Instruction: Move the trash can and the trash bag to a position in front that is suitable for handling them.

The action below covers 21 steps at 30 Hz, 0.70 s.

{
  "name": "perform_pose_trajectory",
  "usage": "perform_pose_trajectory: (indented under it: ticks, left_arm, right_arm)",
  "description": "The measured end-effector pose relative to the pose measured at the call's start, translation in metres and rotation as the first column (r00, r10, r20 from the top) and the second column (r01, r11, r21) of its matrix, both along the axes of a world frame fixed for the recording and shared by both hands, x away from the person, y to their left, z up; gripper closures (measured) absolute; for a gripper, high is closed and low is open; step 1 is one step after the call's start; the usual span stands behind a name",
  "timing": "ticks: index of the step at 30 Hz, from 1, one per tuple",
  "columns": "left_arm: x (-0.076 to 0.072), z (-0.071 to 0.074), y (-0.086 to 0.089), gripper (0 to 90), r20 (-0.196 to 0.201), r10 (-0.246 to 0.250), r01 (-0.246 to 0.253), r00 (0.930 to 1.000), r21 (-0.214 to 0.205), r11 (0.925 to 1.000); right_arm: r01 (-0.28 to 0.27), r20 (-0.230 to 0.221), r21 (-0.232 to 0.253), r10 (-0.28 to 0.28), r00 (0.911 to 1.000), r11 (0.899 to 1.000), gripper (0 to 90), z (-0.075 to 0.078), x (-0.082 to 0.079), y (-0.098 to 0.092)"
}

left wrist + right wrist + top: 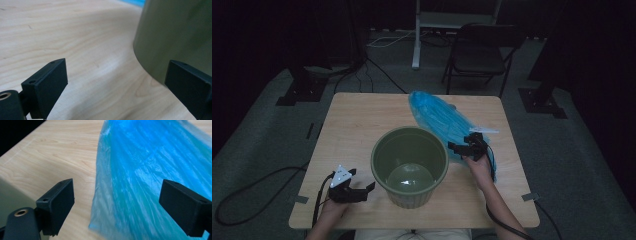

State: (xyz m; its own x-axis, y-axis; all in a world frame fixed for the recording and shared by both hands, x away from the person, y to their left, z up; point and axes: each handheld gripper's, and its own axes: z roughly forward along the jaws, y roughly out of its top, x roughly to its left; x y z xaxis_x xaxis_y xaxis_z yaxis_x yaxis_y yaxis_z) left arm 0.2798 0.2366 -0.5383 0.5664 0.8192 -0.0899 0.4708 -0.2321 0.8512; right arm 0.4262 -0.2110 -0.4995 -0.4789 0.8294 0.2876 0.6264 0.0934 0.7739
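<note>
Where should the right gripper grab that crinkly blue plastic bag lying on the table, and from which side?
Probably the near edge of the crinkly blue plastic bag, where the film lies flat and thin on the light wooden table beside the green plastic bin. The right gripper is open with that edge between its jaws, so come from the person's side, low, and pinch a fold.

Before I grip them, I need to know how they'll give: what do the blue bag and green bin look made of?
Blue bag: thin plastic film, probably; translucent, glossy, creased. Green bin: likely rigid moulded plastic; smooth, matt outside, sheen on the inside floor.
</note>
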Motion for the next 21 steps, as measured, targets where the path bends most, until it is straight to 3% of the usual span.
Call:
perform_pose_trajectory:
  ticks: [8, 13, 17, 21]
  left_arm:
    - [-0.001, -0.003, 0.0, 5.1, -0.003, -0.001, 0.001, 1.0, -0.019, 0.9998]
    - [-0.003, 0.0, 0.002, 5.1, 0.006, -0.004, 0.004, 1.0, -0.042, 0.9991]
    - [-0.004, 0.001, 0.002, 5.1, 0.009, -0.006, 0.006, 0.9999, -0.036, 0.9993]
    - [-0.003, 0.0, 0.001, 5.1, 0.007, -0.014, 0.015, 0.9999, -0.028, 0.9995]
  right_arm:
    - [-0.019, -0.042, -0.118, 0.015, 0.999, 0.993, 10.9, -0.016, 0.035, 0.034]
    - [-0.006, -0.059, -0.177, -0.004, 0.9983, 0.984, 10.9, -0.03, 0.042, 0.045]
    - [0.009, -0.056, -0.233, -0.023, 0.9981, 0.972, 10.9, -0.04, 0.04, 0.047]
    - [0.018, -0.04, -0.315, -0.032, 0.9987, 0.949, 11.0, -0.043, 0.035, 0.05]
